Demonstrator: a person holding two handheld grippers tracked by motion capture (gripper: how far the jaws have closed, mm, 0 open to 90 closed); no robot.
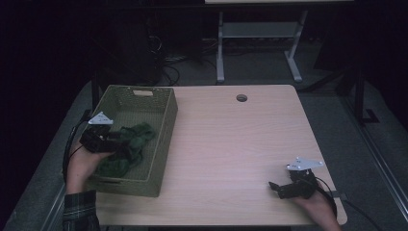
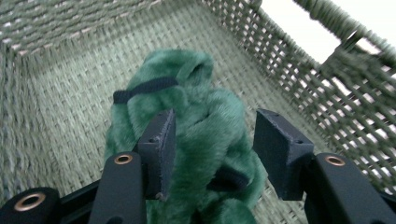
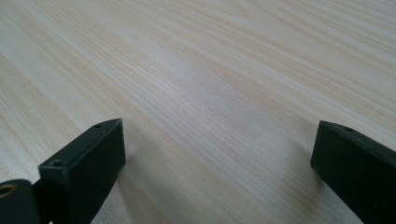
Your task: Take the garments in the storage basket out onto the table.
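Left gripper: one, inside the basket, pointing down at the fluffy green cloth; in the high view it sits over the left wall of the basket, carried by a hand with a plaid cuff.
Left jaws: parted. The left pad touches the fur; the right pad stands clear of it with a gap, so the cloth is between them but not clamped.
Green cloth: one bundle of plush fabric, lying on the woven floor of the basket directly under and ahead of the left gripper; a dark strap crosses its far part. In the high view it fills the near half of the basket.
Basket: one, olive woven, rectangular; its walls rise on all sides of the left gripper, the right wall just beside the right jaw.
Right gripper: one, resting low on the table, well apart from the basket, at the near right corner in the high view.
Right jaws: wide apart, nothing between them but bare wood.
Table: one, light wood grain, with one round cable hole at the far edge, far ahead of both grippers.
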